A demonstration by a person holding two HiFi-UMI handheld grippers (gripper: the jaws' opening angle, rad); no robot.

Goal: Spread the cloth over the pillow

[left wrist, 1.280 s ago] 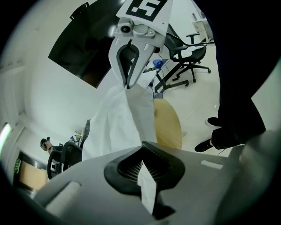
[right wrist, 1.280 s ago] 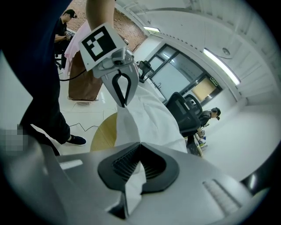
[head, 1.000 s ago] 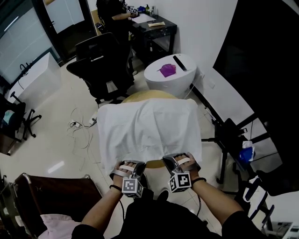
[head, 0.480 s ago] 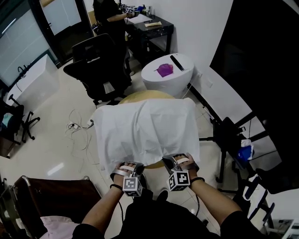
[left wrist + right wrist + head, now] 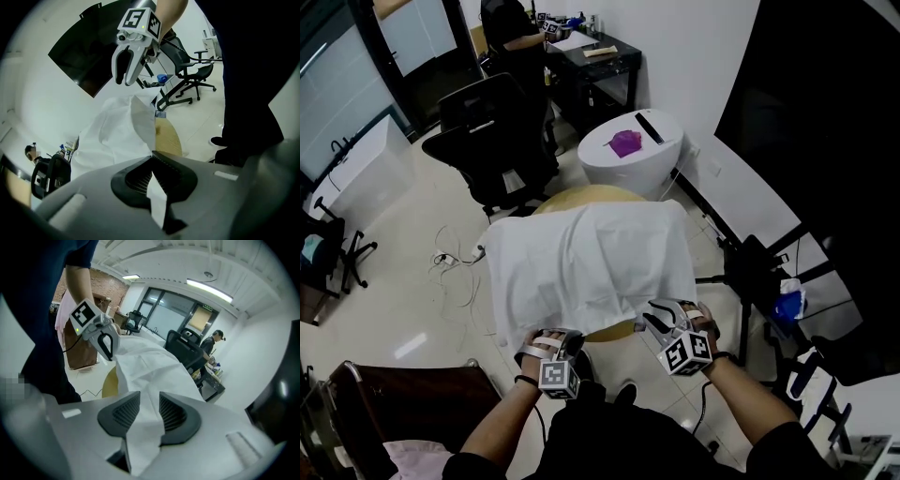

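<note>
Nearest, low in head view: L gripper (image 5: 555,336), jaws pressed together on near edge of cloth (image 5: 586,267). White fold pinched btwn the ribbed pads in its own view. To its right and a bit higher in frame: R gripper (image 5: 664,315), jaws just been opening, now standing apart w/ a clear gap. Near right corner of cloth lying loose in that gap, pads not pressing on it. Marker cube on each gripper, forearms behind.

Next out: cloth draped across a raised oblong shape, hanging down at left and near sides, creased toward near right corner. Pillow fully covered, can't be seen. Underneath, tan round tabletop (image 5: 592,194), showing at far edge and again as a sliver at near edge btwn the grippers.

Left of that, on pale floor (image 5: 403,291): tangle of cables (image 5: 455,255).

Further back: white round stand (image 5: 614,169) w/ a purple thing (image 5: 624,142) and a dark bar (image 5: 649,126) on top. Left of it, black office chair (image 5: 492,136).

Farthest: black desk (image 5: 605,64) w/ papers on it, person (image 5: 508,33) standing at its left end. Off to the right: black panel (image 5: 825,141) against the wall, small blue thing (image 5: 787,306) low beside black stands.
</note>
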